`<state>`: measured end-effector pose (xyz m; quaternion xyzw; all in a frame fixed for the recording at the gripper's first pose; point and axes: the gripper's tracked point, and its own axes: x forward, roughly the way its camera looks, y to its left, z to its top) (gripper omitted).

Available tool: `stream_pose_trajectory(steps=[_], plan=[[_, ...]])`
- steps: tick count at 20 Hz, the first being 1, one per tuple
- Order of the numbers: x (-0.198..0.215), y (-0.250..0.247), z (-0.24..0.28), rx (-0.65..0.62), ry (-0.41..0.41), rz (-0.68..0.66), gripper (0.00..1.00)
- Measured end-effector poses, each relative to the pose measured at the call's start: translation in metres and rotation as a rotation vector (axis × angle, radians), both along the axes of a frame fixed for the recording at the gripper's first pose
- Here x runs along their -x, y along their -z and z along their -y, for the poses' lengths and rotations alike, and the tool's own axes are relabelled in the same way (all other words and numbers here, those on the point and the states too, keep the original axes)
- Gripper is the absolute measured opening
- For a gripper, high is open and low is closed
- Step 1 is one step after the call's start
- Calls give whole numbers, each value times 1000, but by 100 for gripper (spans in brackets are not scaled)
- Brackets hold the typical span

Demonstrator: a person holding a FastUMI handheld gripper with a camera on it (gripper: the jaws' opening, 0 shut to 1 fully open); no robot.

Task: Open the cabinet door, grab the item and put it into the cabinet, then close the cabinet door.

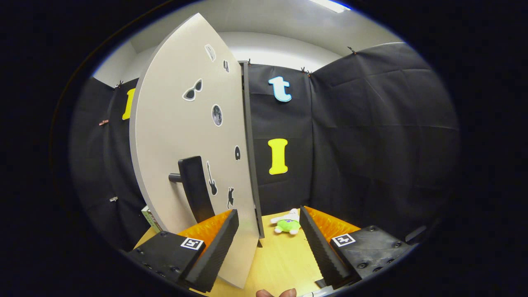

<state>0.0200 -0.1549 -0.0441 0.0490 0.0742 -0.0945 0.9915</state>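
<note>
Toy (287, 225), green and white plush, lying on yellow tabletop (280, 260) just ahead of spread gripper (269, 241), nothing clamped. Cabinet door (185, 152) swung open, edge between fingers, left finger (216, 251) by its face. Black handle (196, 187) on door.

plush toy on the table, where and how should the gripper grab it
Grip the plush toy across its green body, coming straight ahead and down from above: it lies low on the table, just beyond the open gripper, right of the cabinet door.
</note>
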Motion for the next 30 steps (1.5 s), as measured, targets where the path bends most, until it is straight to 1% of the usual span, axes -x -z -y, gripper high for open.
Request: stream_pose_trajectory(steps=[2,11,14,17,19,25,30], plan=[[-2,1,-23,-8,-26,-3,97],[-28,9,-88,-51,-122,-9,97],[-35,11,-113,-52,-182,-22,98],[-44,23,-153,-65,-253,-39,98],[-43,25,-173,-64,-287,-40,98],[-38,21,-199,-61,-322,-19,98],[-33,22,-200,-55,-323,-19,98]])
